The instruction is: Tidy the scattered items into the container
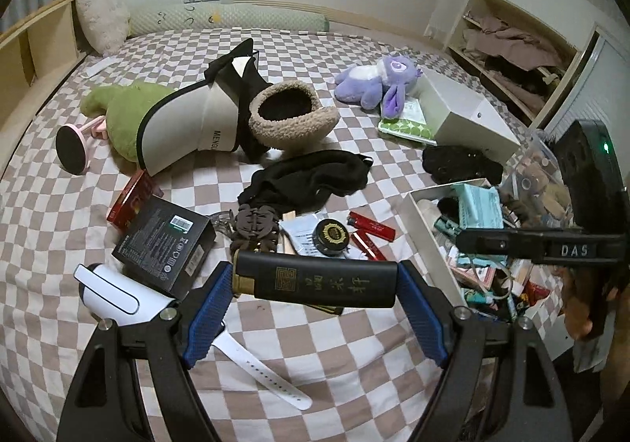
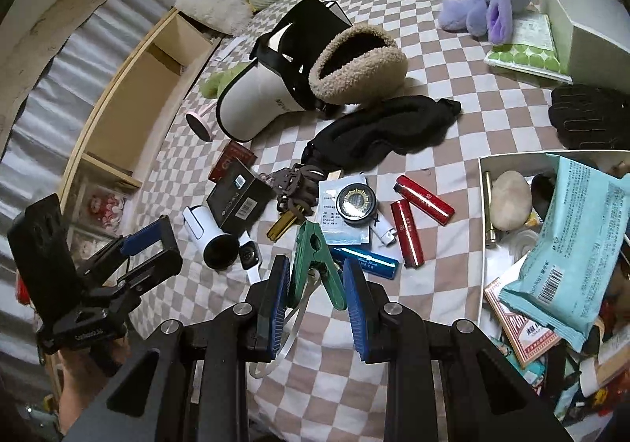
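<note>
My left gripper (image 1: pixel 315 284) is shut on a long black box with gold characters (image 1: pixel 319 282), held crosswise above the checkered bed. My right gripper (image 2: pixel 317 276) is shut on a green clothes peg (image 2: pixel 315 265), also above the bed. The container, a white open box (image 2: pixel 486 229) full of small items, lies at the right; it also shows in the left wrist view (image 1: pixel 421 221). Scattered items lie between: red lighters (image 2: pixel 423 194), a round black tin (image 2: pixel 356 204), a blue bar (image 2: pixel 366 261), a brown hair claw (image 1: pixel 254 229), a black carton (image 1: pixel 165 245), a white watch (image 2: pixel 250 255).
Farther back lie a black cloth (image 1: pixel 311 178), a white visor (image 1: pixel 197 123), a fleece hat (image 1: pixel 293 113), a green plush (image 1: pixel 122 107), a purple plush (image 1: pixel 374 78), a white box (image 1: pixel 460 111) and black gloves (image 2: pixel 590 117). A wooden shelf (image 2: pixel 130 87) borders the bed's left side.
</note>
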`<state>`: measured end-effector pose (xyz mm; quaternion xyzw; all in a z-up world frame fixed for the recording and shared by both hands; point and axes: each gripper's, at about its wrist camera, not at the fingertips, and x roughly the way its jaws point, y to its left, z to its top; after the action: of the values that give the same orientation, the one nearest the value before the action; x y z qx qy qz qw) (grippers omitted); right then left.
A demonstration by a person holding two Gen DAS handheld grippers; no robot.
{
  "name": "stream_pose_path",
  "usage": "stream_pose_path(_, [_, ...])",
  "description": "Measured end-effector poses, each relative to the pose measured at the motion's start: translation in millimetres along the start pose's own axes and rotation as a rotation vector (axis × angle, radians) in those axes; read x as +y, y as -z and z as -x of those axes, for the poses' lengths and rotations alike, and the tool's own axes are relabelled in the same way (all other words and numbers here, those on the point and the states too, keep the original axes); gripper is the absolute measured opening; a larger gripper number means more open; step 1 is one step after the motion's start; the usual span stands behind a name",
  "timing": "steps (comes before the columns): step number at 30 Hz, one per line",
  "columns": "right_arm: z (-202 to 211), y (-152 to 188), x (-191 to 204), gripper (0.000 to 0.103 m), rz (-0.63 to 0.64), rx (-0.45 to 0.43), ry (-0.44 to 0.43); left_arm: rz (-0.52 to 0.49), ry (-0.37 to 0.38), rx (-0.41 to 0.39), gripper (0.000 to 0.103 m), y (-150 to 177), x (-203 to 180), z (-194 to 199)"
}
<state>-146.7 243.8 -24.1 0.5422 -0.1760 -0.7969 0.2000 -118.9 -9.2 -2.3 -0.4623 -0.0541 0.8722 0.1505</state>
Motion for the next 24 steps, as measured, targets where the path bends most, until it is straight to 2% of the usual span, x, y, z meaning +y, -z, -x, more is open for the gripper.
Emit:
stream_pose_path(6, [12.7,6.3,-2.9,0.028,0.005,-0.018,-0.005,-0.018,0.005,-0.024,0.082,-2.0,-17.3,6.2])
stream_pose_path(9, [16.9,10.4,-4.4,0.024,0.008,-0.019,-0.005,-0.026,0.017,-0.029,0.082,-2.3,-26.0,6.8])
stream_pose_path(13, [13.3,18.4,-3.5,0.024,0.043,0.000,0.024,-0.043,0.030,-0.027,0.082,-0.4,-35.3,6.7])
stream_pose_path(17, [-3.1,28.0,-2.5,0.024,0.084,0.064,0.065,-0.061,0.030,-0.018,0.082,2.3,-40.3,5.2])
stream_pose_path(24, [-60.3,37.6,-9.0,0.024,0.165,0.208,0.232,-0.055,0.025,-0.010,0.082,3.4,-35.2,3.0])
